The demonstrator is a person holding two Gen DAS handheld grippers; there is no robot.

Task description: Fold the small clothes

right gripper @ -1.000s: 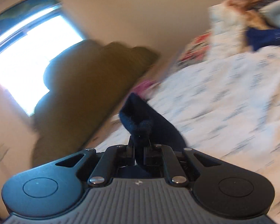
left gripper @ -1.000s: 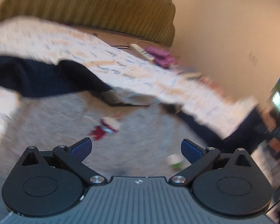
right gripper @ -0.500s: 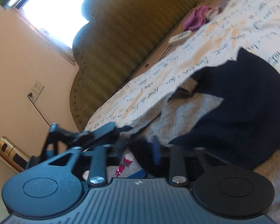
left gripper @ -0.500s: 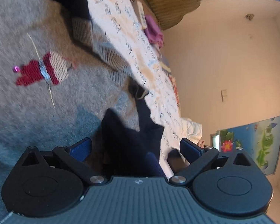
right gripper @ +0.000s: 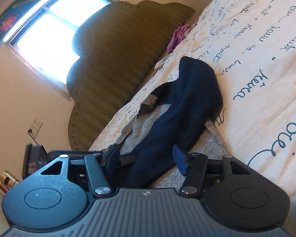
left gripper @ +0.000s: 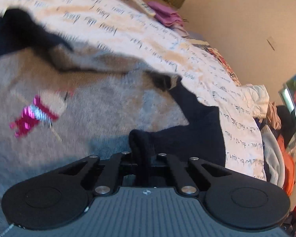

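Note:
A grey knitted sweater (left gripper: 100, 106) with navy sleeves and a pink and white knitted figure (left gripper: 35, 116) lies on the white bedsheet (left gripper: 128, 29) printed with script. My left gripper (left gripper: 143, 156) is shut on a bunched fold of one navy sleeve (left gripper: 197, 126) at the sweater's near edge. In the right wrist view the other navy sleeve (right gripper: 187, 102) is draped across the grey body (right gripper: 213, 144). It runs between the blue pads (right gripper: 180, 162) of my right gripper (right gripper: 146, 159). Those jaws are opening and the pads stand off the cloth.
A green padded headboard (right gripper: 118, 59) rises behind the bed under a bright window (right gripper: 49, 29). A purple cloth (left gripper: 167, 16) and a white remote (left gripper: 142, 5) lie near it. A pile of mixed clothes (left gripper: 276, 138) sits at the sheet's right end.
My left gripper went from wide open to shut on the navy sleeve fold. My right gripper let go of the navy cloth it held, opened, and dropped low over the bed.

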